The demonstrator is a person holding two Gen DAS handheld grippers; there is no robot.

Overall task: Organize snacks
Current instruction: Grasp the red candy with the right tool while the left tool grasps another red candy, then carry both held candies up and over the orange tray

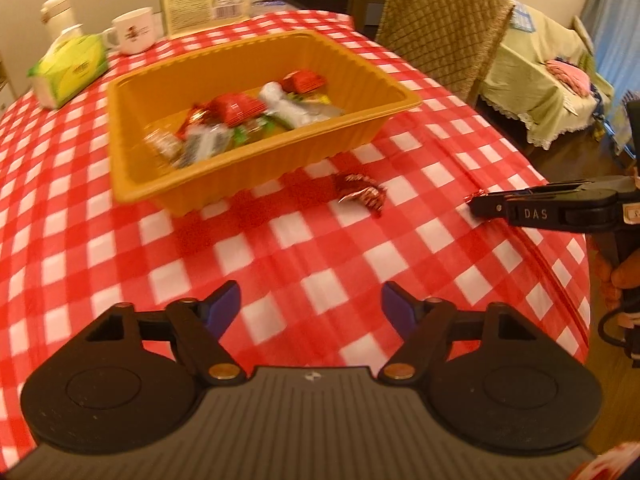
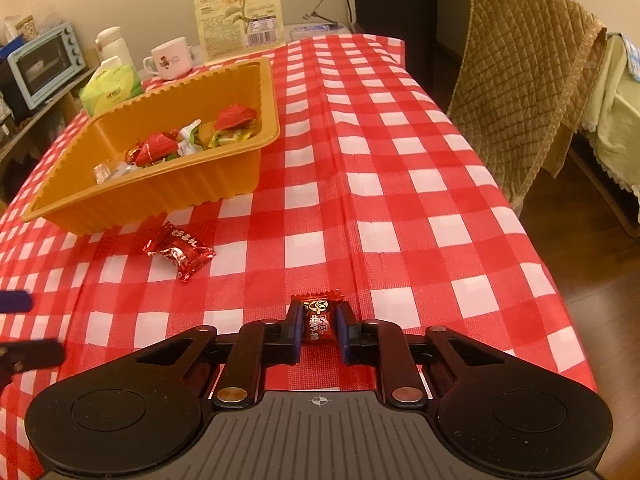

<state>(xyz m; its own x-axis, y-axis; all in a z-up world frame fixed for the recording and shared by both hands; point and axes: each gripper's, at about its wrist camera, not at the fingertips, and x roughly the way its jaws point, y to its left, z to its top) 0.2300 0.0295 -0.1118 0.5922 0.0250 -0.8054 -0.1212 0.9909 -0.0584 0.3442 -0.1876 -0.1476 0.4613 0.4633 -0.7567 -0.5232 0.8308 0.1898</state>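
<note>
The right gripper (image 2: pixel 319 326) is pinching a small red foil-wrapped candy (image 2: pixel 319 320) on the worktop; next it needs lifting into the orange ribbed plastic tray (image 2: pixel 160 196). The left gripper (image 1: pixel 311 306) is spread, empty.

We see our right gripper (image 2: pixel 319 326) clamped on a red candy (image 2: pixel 319 320), orange tray (image 2: pixel 168 188) beyond it.

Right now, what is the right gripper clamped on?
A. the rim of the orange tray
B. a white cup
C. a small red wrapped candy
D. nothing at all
C: in the right wrist view the right gripper has both pads pressed against a small red wrapped candy, on the checked tablecloth and apart from the orange tray.
</note>
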